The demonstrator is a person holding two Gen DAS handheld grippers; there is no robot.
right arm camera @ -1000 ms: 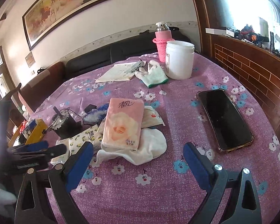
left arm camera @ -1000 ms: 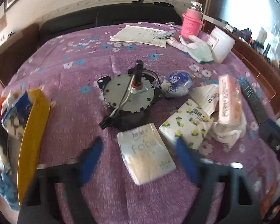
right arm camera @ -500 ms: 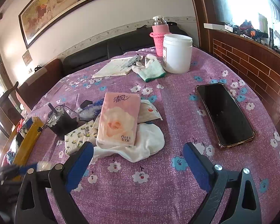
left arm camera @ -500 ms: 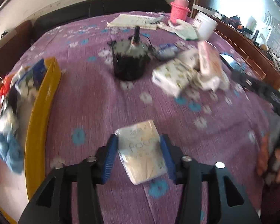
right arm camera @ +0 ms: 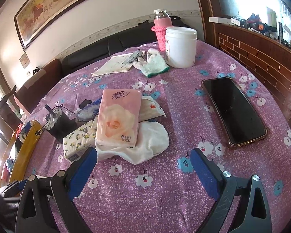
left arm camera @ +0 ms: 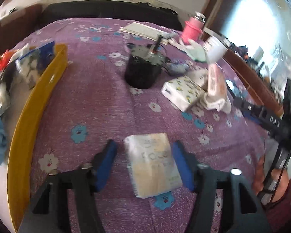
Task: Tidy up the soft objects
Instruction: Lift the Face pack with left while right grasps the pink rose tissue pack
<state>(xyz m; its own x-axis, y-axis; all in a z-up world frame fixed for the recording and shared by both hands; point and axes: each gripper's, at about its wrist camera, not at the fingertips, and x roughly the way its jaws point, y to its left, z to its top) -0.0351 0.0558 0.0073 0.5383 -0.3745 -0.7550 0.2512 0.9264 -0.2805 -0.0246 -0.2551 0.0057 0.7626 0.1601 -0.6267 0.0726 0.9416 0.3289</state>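
Dragged tissue pack blurred between left gripper.

Tissue pack lies on cloth, phone right.

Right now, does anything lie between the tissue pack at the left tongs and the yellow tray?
Nothing visible: only purple cloth separates the tissue pack, between the left tongs, from the yellow tray's rim; the black motor stands farther back.

White wall, framed painting, black sofa, bright window.
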